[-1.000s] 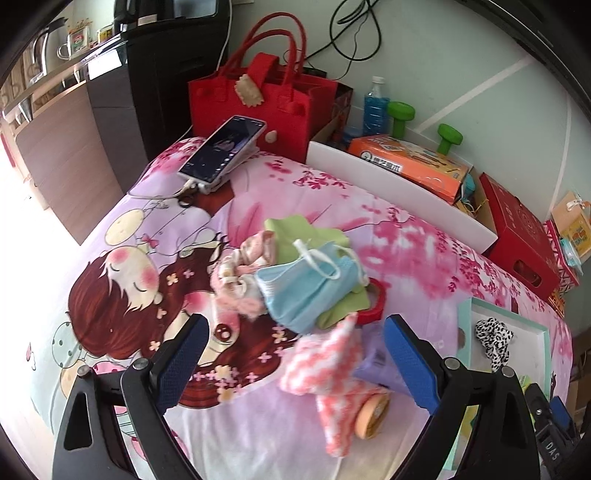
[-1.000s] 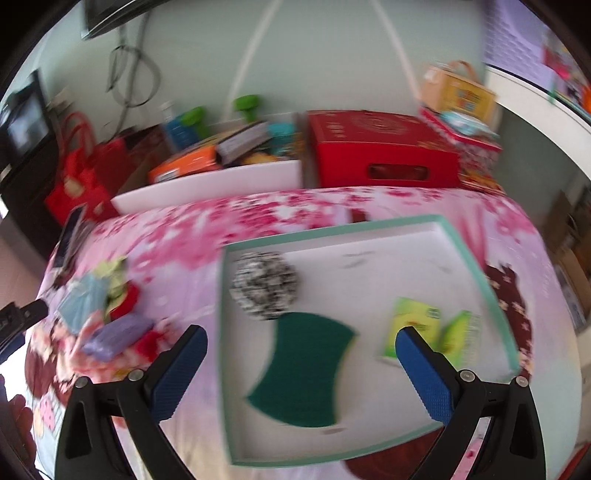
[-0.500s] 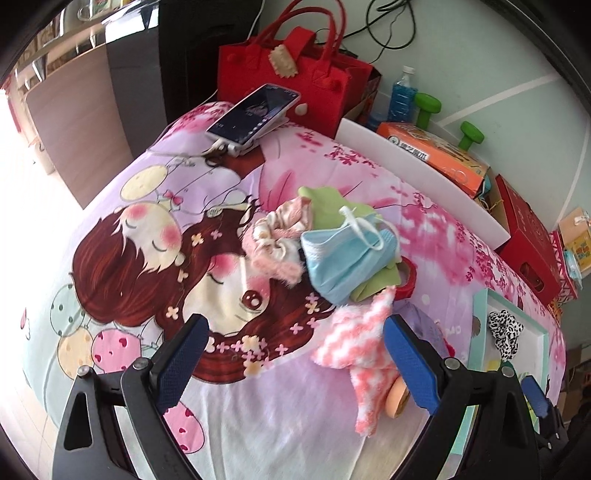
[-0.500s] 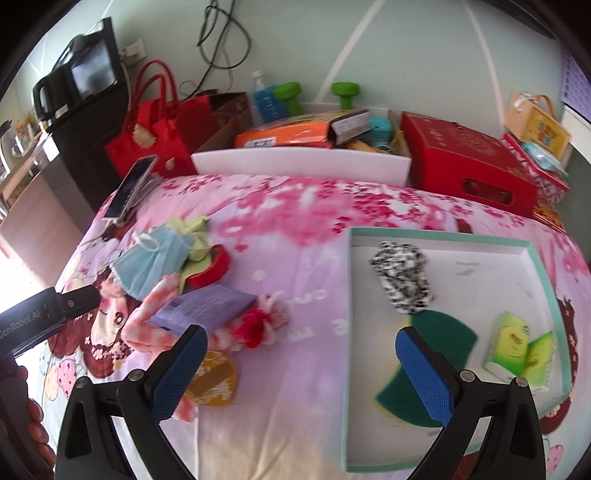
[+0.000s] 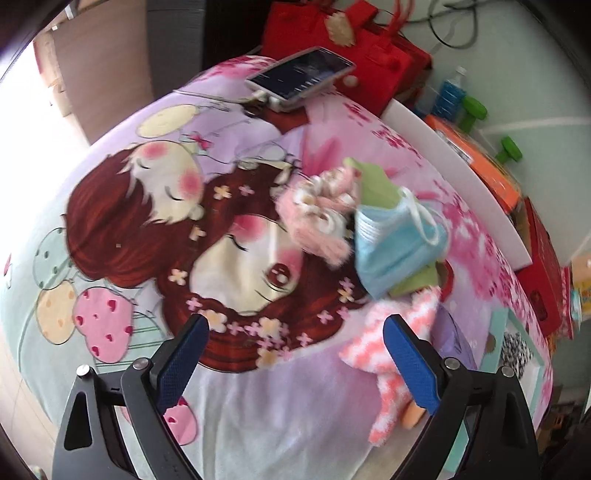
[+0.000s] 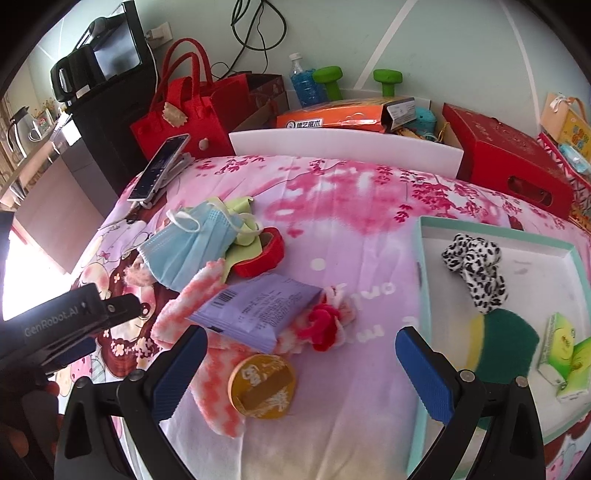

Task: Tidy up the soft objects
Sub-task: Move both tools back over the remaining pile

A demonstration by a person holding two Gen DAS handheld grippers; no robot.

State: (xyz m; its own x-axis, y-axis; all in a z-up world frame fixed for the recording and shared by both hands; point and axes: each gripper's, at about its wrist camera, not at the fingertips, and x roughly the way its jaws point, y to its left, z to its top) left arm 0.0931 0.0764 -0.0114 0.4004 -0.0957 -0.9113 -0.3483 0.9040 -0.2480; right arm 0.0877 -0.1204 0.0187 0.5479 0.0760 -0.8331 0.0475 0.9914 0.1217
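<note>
Lying just ahead of the gaping right tool [image 6: 299, 363], soft pile [image 6: 221, 266].

Both wrist views look down on one pile [image 6: 236, 280].

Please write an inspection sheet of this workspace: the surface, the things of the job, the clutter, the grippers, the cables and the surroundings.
Surface: bed cover with a cartoon print, pink and purple.
Job's things: blue face mask on a green cloth; pink-white fluffy cloth under a purple packet; red-white scrunchie; pink scrunchie. In the tray: spotted scrunchie, green sponge, tissue packs.
Clutter: red tape roll, yellow round tin, phone.
Grippers: left gripper open, empty; right gripper open, empty.
Cables: black cable on the wall; thin cord by the phone.
Surroundings: red bag, red box, orange box, blue bottle, green dumbbells.
</note>
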